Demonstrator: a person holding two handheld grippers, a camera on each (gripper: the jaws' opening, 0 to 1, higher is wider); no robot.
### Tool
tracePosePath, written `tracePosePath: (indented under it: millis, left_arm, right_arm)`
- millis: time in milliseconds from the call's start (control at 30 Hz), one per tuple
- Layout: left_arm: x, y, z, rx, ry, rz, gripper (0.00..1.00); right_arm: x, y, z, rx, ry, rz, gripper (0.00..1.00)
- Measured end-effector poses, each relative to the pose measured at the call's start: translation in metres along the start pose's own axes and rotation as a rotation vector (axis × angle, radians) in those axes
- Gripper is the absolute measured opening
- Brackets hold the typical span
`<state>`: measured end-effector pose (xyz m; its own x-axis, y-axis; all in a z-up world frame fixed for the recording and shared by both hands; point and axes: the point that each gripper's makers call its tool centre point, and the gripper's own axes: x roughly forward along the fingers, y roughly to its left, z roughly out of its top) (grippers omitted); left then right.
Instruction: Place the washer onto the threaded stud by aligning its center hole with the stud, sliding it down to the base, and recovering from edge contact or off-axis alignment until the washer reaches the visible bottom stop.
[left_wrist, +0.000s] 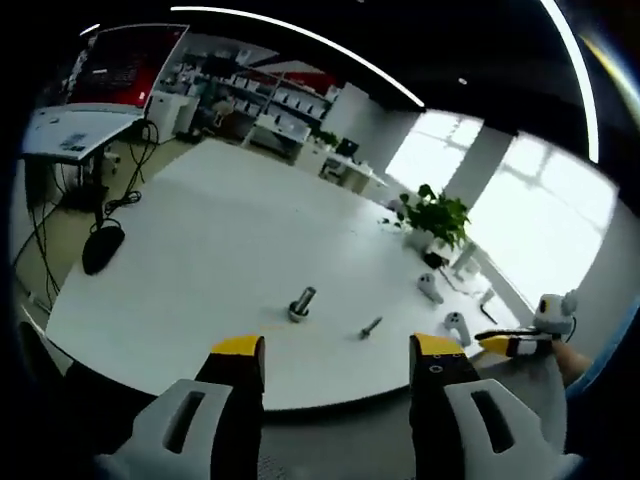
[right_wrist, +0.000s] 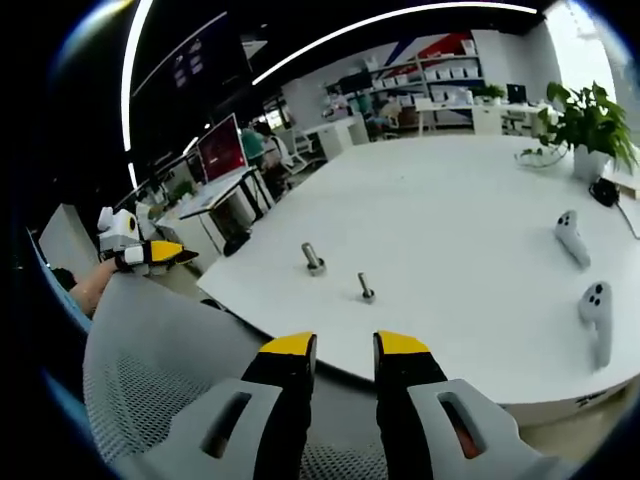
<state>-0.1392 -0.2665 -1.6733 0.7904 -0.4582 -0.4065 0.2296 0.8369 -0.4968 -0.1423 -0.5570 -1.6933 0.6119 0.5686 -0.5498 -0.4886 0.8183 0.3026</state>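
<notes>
Task looks barely started. Both hand-held grippers are off the white surface (left_wrist: 230, 240), near its front edge, nothing held. Left hand-held gripper (left_wrist: 338, 362) has its jaws wide apart and empty; right hand-held gripper (right_wrist: 345, 350) has jaws only a narrow gap apart, also empty, hovering over a grey mesh chair (right_wrist: 160, 350). Two small metal pieces stand on the surface near that edge: a thicker stud (left_wrist: 301, 303) with a wider collar at its base, and a thinner bolt (left_wrist: 371, 326) just beside it, apart, not touching. In the right gripper view they read the same, stud (right_wrist: 313, 259) left, bolt (right_wrist: 366, 289) right. Can't tell which one is the target stud, and can't make out a washer as a separate piece: too small; the collar at the stud's base could be a washer, a nut or part of the stud. So seated or not, cannot tell. Judged left to do: find and pick the washer, centre its hole over the stud, slide it to the bottom stop. Also on the surface, well away: two white controllers (right_wrist: 580, 270), a plant (left_wrist: 435, 215), a mouse (left_wrist: 102, 245).
</notes>
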Motion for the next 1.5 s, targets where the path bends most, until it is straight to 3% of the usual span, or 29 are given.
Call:
tracePosePath:
  millis: [300,700,933,1100,1233,1300,1367,1433,1500]
  left_arm:
    - [-0.001,0.003,-0.002,-0.025,-0.004,0.027,0.58]
    - [0.0,0.008,0.002,-0.007,-0.019,0.045,0.66]
    - [0.0,0.007,0.001,0.006,-0.015,0.05,0.68]
    - [-0.001,0.003,0.004,0.083,-0.018,0.066,0.71]
    - [-0.001,-0.007,0.005,0.221,0.012,0.079,0.69]
    - [0.0,-0.004,0.005,0.276,0.01,0.106,0.68]
    - [0.001,0.002,-0.001,0.227,0.043,0.115,0.66]
    - [0.0,0.001,0.001,0.208,0.022,0.099,0.64]
    - [0.0,0.0,-0.002,0.201,0.038,0.095,0.6]
  right_arm:
    - [-0.001,-0.001,0.0,0.009,-0.004,-0.011,0.27]
    - [-0.002,-0.008,0.003,0.025,-0.023,-0.052,0.31]
    - [-0.001,-0.007,0.001,0.021,-0.008,-0.041,0.31]
    - [-0.001,-0.006,0.0,0.02,-0.004,-0.035,0.31]
    - [-0.001,-0.006,0.0,0.017,-0.004,-0.03,0.31]
    - [-0.001,-0.005,0.001,0.017,-0.005,-0.029,0.31]
    - [-0.001,-0.005,0.001,0.018,-0.006,-0.028,0.31]
    - [-0.001,-0.004,0.0,0.018,-0.002,-0.026,0.31]
    - [-0.001,-0.004,0.0,0.019,-0.003,-0.025,0.31]
